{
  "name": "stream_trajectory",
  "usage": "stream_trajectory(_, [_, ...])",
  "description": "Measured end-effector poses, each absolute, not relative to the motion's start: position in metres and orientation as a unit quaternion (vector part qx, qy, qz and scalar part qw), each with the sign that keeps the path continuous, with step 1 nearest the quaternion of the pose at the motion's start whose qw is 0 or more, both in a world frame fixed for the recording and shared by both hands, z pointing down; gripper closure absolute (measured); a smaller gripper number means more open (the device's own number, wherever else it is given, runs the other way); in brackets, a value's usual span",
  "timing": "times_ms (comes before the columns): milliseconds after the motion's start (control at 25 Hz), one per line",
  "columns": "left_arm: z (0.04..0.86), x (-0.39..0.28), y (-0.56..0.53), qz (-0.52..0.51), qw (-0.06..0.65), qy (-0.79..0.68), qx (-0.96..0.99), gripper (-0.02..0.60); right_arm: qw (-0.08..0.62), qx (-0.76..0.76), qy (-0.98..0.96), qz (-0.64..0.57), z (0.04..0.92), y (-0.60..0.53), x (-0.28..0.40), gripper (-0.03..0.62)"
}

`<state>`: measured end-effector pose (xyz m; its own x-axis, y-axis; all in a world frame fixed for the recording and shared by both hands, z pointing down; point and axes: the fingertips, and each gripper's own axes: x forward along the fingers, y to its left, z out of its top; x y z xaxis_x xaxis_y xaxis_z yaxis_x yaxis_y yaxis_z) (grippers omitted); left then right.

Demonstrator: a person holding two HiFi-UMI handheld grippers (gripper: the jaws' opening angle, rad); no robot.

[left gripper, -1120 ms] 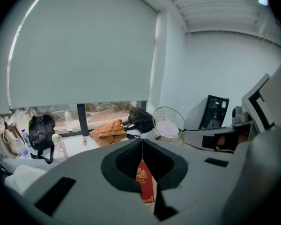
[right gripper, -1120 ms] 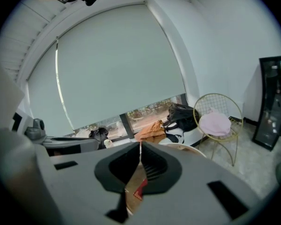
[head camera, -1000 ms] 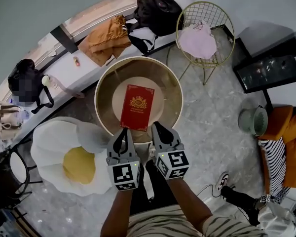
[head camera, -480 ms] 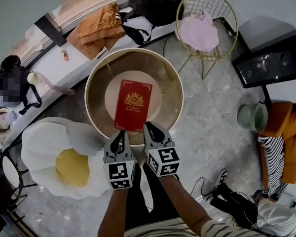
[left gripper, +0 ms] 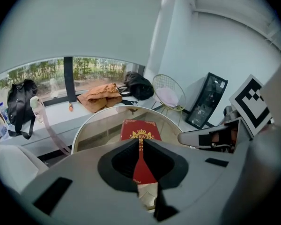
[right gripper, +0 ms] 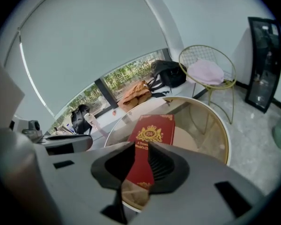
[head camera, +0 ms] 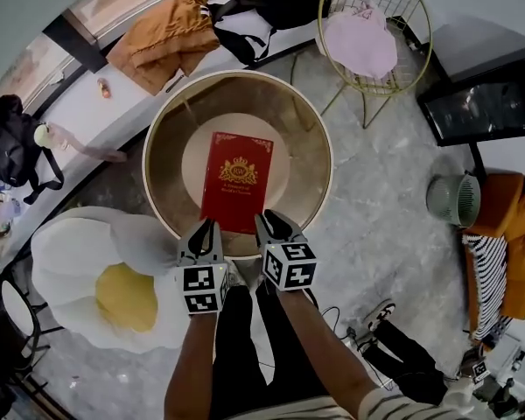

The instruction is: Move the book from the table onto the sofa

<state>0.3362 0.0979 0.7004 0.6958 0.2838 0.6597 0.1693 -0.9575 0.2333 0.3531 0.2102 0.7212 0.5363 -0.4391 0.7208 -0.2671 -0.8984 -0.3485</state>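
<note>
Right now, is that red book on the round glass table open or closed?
Closed. The red hardcover book lies flat on the round glass table, its gold-crested front cover facing up, no pages showing.

Grey speckled stone floor. Plain pale walls. Low window strip, trees outside, daylight coming in; white ledge below it. 1 round glass table, gold rim. 1 gold wire chair with pink cushion. Black framed panel leaning on the wall.
</note>
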Motion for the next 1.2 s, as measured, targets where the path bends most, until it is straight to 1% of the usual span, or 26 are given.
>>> stream_trajectory(40, [0.708, 0.337, 0.097, 0.377, 0.079, 0.125, 0.914, 0.567, 0.104, -0.867, 0.201, -0.444, 0.728, 0.211, 0.353, 0.507])
stream_trajectory(120, [0.723, 0.341, 0.096, 0.391, 0.084, 0.129, 0.908, 0.526, 0.113, -0.861, 0.197, -0.456, 0.74, 0.212, 0.354, 0.475])
stream_trajectory(200, [0.738, 0.345, 0.096, 0.405, 0.09, 0.133, 0.9, 0.489, 0.12, -0.856, 0.19, -0.466, 0.751, 0.215, 0.354, 0.464])
stream_trajectory(440, [0.765, 0.353, 0.097, 0.432, 0.088, 0.142, 0.886, 0.428, 0.147, -0.841, 0.176, -0.489, 0.775, 0.222, 0.357, 0.385])
stream_trajectory(600, [0.783, 0.36, 0.095, 0.45, 0.092, 0.148, 0.876, 0.385, 0.161, -0.83, 0.167, -0.507, 0.795, 0.222, 0.362, 0.349])
stream_trajectory(680, [0.794, 0.361, 0.097, 0.463, 0.096, 0.157, 0.867, 0.353, 0.166, -0.826, 0.163, -0.514, 0.804, 0.222, 0.363, 0.329])
stream_trajectory(760, [0.803, 0.361, 0.096, 0.474, 0.103, 0.164, 0.859, 0.324, 0.174, -0.82, 0.162, -0.521, 0.813, 0.221, 0.361, 0.313])
stream_trajectory(960, [0.823, 0.366, 0.096, 0.489, 0.13, 0.179, 0.844, 0.285, 0.185, -0.809, 0.168, -0.532, 0.83, 0.224, 0.358, 0.289])
stream_trajectory(1200, [0.84, 0.375, 0.095, 0.501, 0.157, 0.2, 0.827, 0.261, 0.191, -0.801, 0.178, -0.539, 0.845, 0.221, 0.361, 0.281])
